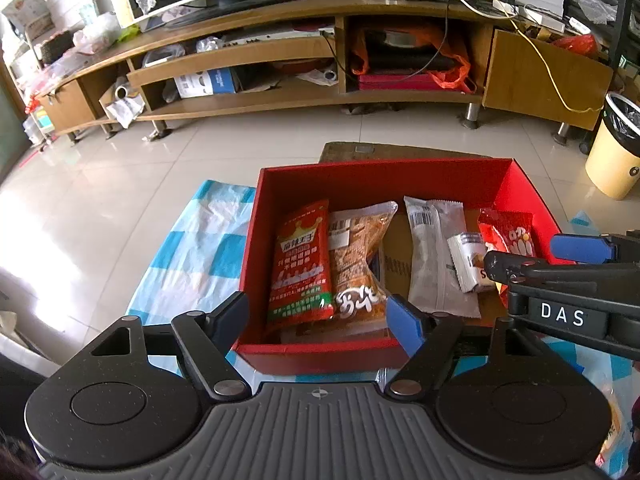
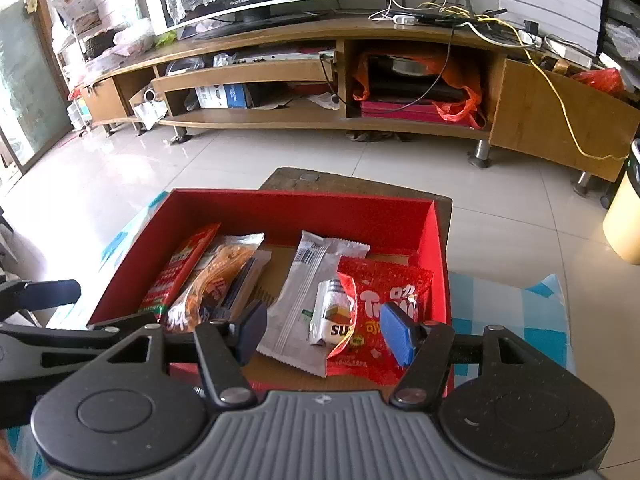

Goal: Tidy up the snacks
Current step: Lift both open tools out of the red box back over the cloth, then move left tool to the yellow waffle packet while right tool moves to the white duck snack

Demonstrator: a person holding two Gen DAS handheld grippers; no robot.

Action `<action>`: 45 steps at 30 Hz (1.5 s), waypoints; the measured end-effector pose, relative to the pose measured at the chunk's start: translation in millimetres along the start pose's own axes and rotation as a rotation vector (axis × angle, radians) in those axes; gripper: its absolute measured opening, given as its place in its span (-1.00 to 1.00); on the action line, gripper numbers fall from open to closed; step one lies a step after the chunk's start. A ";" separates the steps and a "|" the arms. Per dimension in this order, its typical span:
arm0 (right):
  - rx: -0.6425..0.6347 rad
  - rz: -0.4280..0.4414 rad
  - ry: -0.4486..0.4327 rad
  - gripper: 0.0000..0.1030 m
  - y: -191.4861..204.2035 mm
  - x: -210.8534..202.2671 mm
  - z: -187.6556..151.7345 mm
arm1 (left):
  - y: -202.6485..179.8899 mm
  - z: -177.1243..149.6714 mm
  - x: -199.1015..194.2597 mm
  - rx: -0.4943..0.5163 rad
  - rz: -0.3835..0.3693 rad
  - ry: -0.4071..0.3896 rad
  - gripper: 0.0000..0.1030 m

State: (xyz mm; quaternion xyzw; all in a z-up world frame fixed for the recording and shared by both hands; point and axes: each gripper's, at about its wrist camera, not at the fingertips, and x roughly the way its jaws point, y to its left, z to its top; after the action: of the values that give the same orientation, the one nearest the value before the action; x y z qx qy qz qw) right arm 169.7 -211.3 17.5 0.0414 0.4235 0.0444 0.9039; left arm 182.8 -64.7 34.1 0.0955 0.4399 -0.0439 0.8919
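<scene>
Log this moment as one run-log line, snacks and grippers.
left hand-held gripper: open, empty | right hand-held gripper: open, empty | red box: five snack packets inside | stage: hovering over box

Lower end of the red snack packet (image 1: 301, 266) hidden behind the red box (image 1: 320, 354) front wall in the left wrist view. Orange-brown snack bag (image 1: 360, 264) partly covered by the left gripper (image 1: 318, 318) blue pad. Small white packet (image 1: 468, 262) lettering cut short by the right gripper (image 1: 520, 258) arm. Yellow waste bin (image 1: 614, 148) cropped by the frame's right edge. Fine print on the grey wrapper (image 2: 304, 296) too small to read in the right wrist view.
</scene>
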 end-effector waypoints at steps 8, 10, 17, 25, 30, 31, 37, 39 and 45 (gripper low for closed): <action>-0.043 0.008 0.023 0.17 11.4 -4.9 -13.5 | 10.5 -13.3 -4.8 0.008 0.002 0.018 0.59; -0.057 0.009 0.032 0.17 14.6 -5.8 -17.5 | 14.3 -17.7 -5.2 0.006 -0.002 0.027 0.60; -0.080 0.008 0.063 0.18 17.2 -8.5 -30.6 | 27.7 -41.1 1.2 0.027 -0.026 0.095 0.65; -0.098 0.017 0.078 0.18 20.6 -15.2 -40.6 | 26.6 -52.7 30.2 -0.033 -0.074 0.222 0.67; -0.104 0.017 0.090 0.20 17.5 -16.5 -45.2 | 10.8 -54.3 47.6 -0.021 -0.056 0.247 0.84; -0.104 0.016 0.091 0.20 16.5 -16.8 -45.8 | 8.4 -55.3 51.5 -0.014 -0.040 0.255 0.83; -0.113 0.024 0.107 0.20 14.5 -18.9 -50.7 | 11.8 -58.8 47.4 -0.029 -0.033 0.254 0.58; -0.118 0.032 0.119 0.20 17.0 -18.8 -53.9 | 19.6 -60.6 41.7 -0.048 -0.044 0.257 0.52; -0.147 0.095 0.182 0.20 41.7 -22.1 -78.5 | 43.8 -73.8 19.2 -0.089 -0.063 0.251 0.05</action>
State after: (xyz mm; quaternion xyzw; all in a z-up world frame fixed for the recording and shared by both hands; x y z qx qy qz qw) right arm 93.4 -169.5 -11.1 -0.0089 0.4971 0.1218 0.8590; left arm 144.3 -6.3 -19.2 0.0467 0.5523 -0.0403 0.8314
